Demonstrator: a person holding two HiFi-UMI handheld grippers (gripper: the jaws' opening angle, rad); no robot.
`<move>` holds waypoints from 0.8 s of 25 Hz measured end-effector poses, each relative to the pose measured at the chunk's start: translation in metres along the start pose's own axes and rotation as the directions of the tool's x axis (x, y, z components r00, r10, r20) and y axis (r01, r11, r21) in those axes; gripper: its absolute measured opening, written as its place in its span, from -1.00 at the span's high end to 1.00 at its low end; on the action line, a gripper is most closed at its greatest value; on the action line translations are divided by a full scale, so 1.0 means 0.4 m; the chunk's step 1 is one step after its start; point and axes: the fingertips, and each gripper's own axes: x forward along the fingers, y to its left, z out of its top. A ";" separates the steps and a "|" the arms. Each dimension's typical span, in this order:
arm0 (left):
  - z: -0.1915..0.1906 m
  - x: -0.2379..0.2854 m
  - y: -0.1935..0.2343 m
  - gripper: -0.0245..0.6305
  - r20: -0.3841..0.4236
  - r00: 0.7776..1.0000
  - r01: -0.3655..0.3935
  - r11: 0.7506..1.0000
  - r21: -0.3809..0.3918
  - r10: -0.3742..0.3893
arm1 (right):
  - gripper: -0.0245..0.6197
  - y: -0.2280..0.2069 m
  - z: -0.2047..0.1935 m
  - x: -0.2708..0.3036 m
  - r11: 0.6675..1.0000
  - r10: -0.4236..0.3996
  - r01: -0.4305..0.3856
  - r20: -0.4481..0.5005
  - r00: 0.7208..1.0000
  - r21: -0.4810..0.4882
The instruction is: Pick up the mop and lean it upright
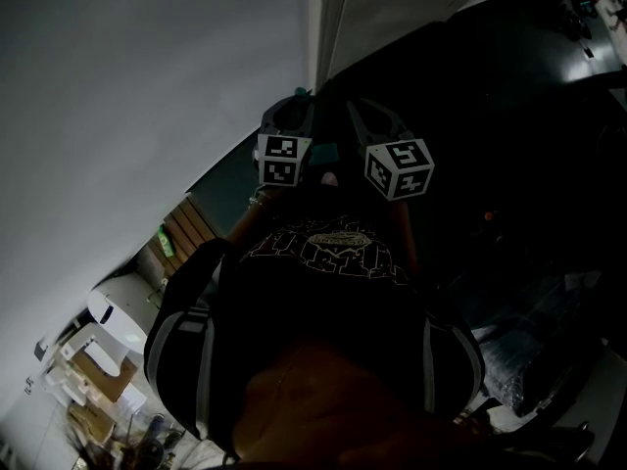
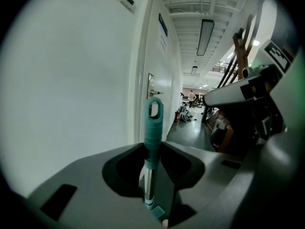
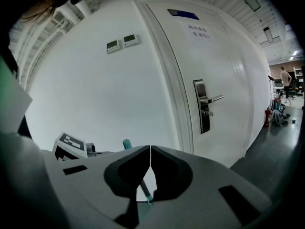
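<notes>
The mop handle (image 2: 149, 175) is a silver pole with a teal end and a hanging loop (image 2: 154, 116). In the left gripper view it stands upright against the white wall. My left gripper (image 2: 153, 149) is shut on the pole just below the teal end. My right gripper (image 3: 150, 148) is shut with its tips touching and nothing between them; the pole (image 3: 145, 191) passes behind its jaws. In the head view both grippers are held up close together by the wall, left (image 1: 289, 116) beside right (image 1: 378, 116). The mop head is out of sight.
A white door with a lever handle (image 3: 208, 104) stands just right of the mop. Two small wall panels (image 3: 122, 42) hang above. A long corridor (image 2: 190, 123) with distant people runs beyond. Boxes and clutter (image 1: 93, 370) lie at the head view's lower left.
</notes>
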 end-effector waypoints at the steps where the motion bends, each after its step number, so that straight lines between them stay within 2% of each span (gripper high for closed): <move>1: 0.001 0.001 -0.001 0.47 0.000 1.000 0.001 1.000 0.000 -0.001 | 0.86 -0.001 0.000 -0.001 1.000 0.000 0.000 0.000 1.000 0.000; 20: 0.026 0.049 0.026 0.47 -0.005 1.000 0.012 1.000 0.007 -0.012 | 0.86 -0.026 0.014 0.005 1.000 -0.024 0.024 0.004 1.000 0.009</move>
